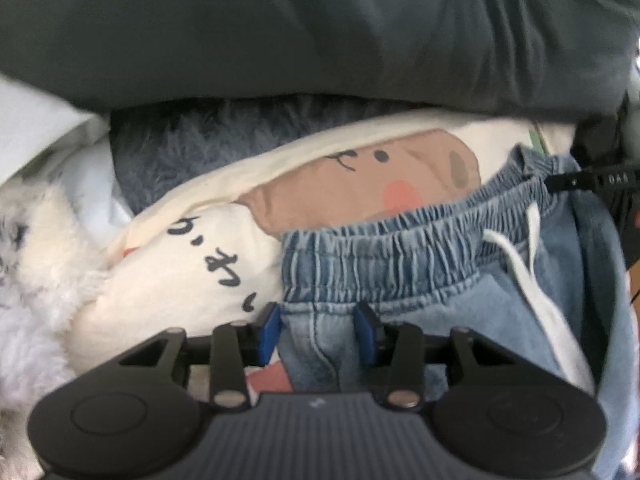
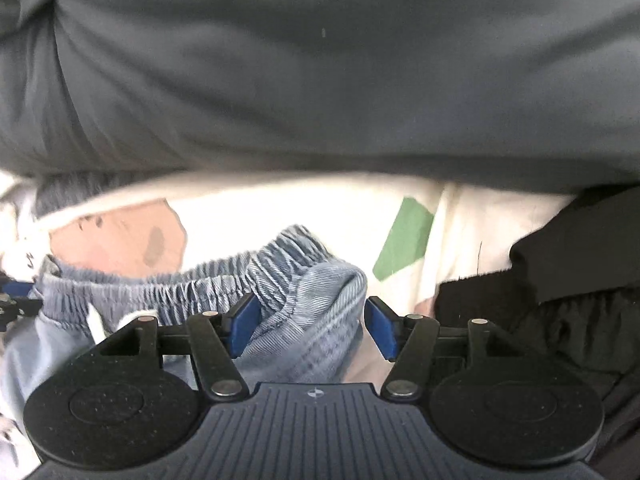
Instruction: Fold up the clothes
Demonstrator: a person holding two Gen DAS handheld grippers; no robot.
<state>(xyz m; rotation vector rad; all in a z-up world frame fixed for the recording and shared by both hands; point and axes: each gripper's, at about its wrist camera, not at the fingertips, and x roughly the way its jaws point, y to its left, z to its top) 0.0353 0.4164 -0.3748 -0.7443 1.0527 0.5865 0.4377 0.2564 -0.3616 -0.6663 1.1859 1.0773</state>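
Two claws, left (image 1: 320, 330) & right (image 2: 311, 328), each part-open w/ denim shorts' (image 1: 400, 264) waistband between fingers, grip unclear; shorts lie atop cream printed shirt (image 1: 192, 264), under grey garment (image 1: 320, 32).

Clothes crowd both gripper views, with almost no open room. A large dark grey garment (image 1: 320, 32) bulges across the whole top, blocking any way forward. Beneath it, a cream printed cloth (image 1: 208, 256) and the elastic waistband of light blue denim shorts (image 1: 384, 256) press right against the left gripper (image 1: 320, 320); denim fills the gap between its blue fingers. A white fluffy item (image 1: 36, 280) closes off its left side. Ahead of the right gripper (image 2: 310, 322), folded denim fills the opening between its fingers, and a black garment (image 2: 560, 280) walls off the right side.
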